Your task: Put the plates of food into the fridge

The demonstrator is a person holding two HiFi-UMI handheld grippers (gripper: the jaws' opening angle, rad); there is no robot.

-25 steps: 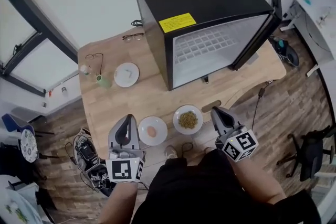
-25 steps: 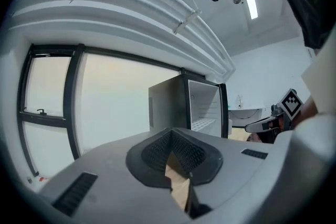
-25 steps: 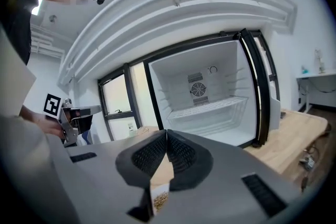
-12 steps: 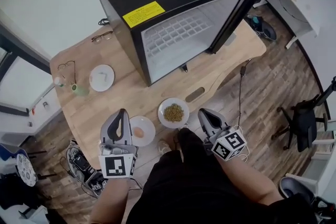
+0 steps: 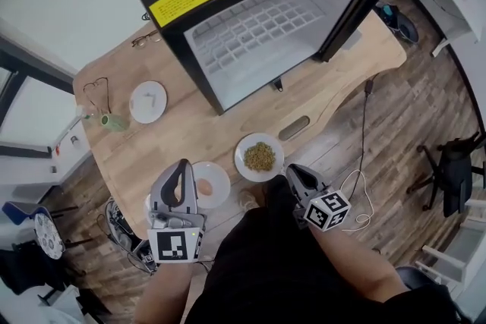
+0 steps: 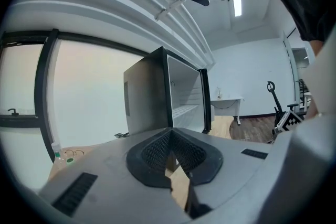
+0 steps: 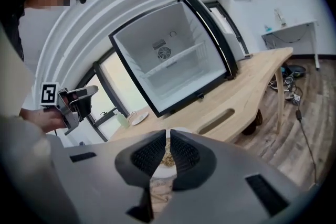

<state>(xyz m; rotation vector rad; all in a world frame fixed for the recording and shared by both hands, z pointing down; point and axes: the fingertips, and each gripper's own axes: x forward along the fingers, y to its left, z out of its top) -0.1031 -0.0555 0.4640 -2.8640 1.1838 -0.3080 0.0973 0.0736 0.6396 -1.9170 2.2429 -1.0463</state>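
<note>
On the wooden table [image 5: 190,136] near its front edge stand two white plates: one with a pinkish egg-like piece [image 5: 209,184], one with yellow-brown grains [image 5: 259,156]. The black fridge [image 5: 250,26] stands behind them, door swung open to the right, with a bare white inside [image 7: 168,71]. My left gripper [image 5: 182,163] is shut with nothing in it, just left of the egg plate. My right gripper [image 5: 291,171] is shut and empty, just right of and below the grain plate [image 7: 161,172], which shows through the slit between its jaws. In the left gripper view the left gripper [image 6: 169,132] points toward the fridge [image 6: 173,97].
A small white plate [image 5: 147,102], a green bottle [image 5: 112,121] and two pairs of glasses [image 5: 96,87] [image 5: 148,38] lie at the table's left and back. A slot [image 5: 293,127] is cut in the tabletop. A cable [image 5: 363,163] and an office chair [image 5: 456,171] are on the floor at right.
Both grippers have sunk toward the table's front edge, the right one more. The head view has swung, so the fridge fills more of the top.
</note>
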